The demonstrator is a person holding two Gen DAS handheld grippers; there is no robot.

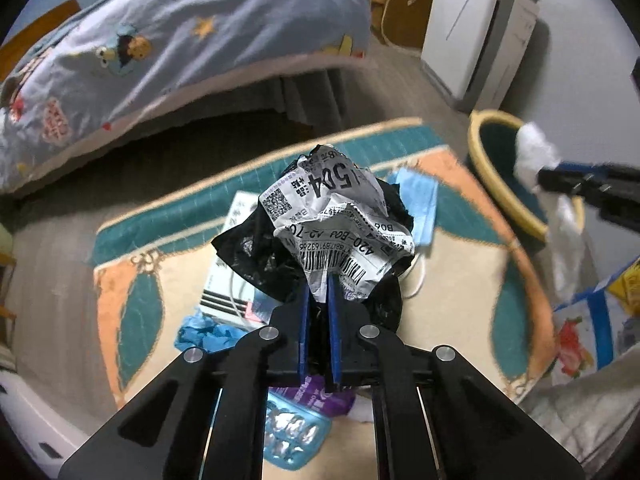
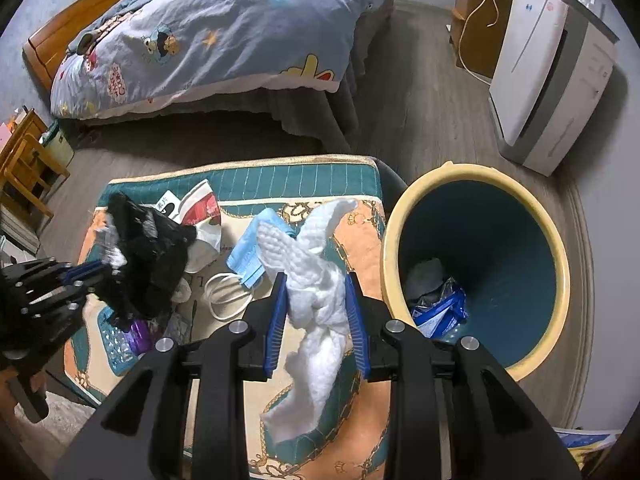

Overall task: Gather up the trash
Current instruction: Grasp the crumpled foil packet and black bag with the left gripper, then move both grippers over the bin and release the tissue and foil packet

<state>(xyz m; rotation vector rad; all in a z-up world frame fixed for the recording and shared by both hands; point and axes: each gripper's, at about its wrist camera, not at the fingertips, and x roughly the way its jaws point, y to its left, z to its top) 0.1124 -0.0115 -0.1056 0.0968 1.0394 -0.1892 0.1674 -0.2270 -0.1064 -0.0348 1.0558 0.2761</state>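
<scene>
My left gripper (image 1: 318, 292) is shut on a crumpled black plastic bag with a white shipping label (image 1: 340, 216), held up above the patterned mat (image 1: 132, 288). In the right wrist view that left gripper (image 2: 86, 276) and the black bag (image 2: 148, 256) sit at the left. My right gripper (image 2: 316, 296) is shut on a white wad of tissue (image 2: 316, 280) that hangs down between its fingers, beside the yellow-rimmed bin (image 2: 480, 174). In the left wrist view the right gripper (image 1: 548, 178) holds the tissue (image 1: 534, 152) over the bin (image 1: 486, 160).
On the mat lie a blue face mask (image 2: 248, 256), a blister pack (image 1: 292, 436), a purple wrapper (image 1: 320, 396), a blue glove (image 1: 204, 334) and a red-white packet (image 2: 204, 208). The bin holds some wrappers (image 2: 440, 312). A bed (image 2: 224, 28) and white appliance (image 2: 536, 80) stand behind.
</scene>
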